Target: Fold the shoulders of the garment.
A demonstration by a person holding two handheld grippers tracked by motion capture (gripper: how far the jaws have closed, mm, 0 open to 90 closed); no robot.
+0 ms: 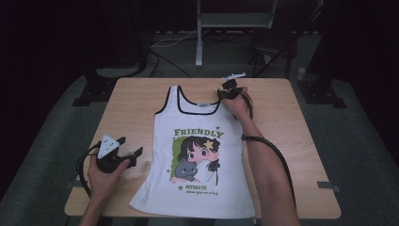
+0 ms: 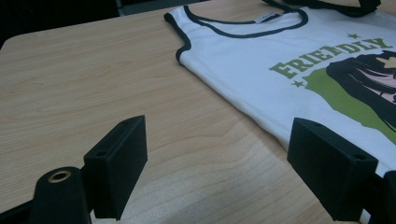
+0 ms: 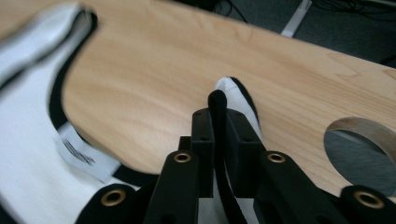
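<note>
Right claw (image 3: 219,140) pinches the tank top's strap (image 3: 233,93) (black-edged) between its jaws.

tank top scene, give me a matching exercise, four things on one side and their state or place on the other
Things:
1. left gripper
2. right gripper
3. tank top
4. label

States or places:
A. shut on a shoulder strap
B. spread flat on the table, print up
C. open, over bare wood
D. inside the neckline

Pairs: 1-C, 2-A, 3-B, 4-D
</note>
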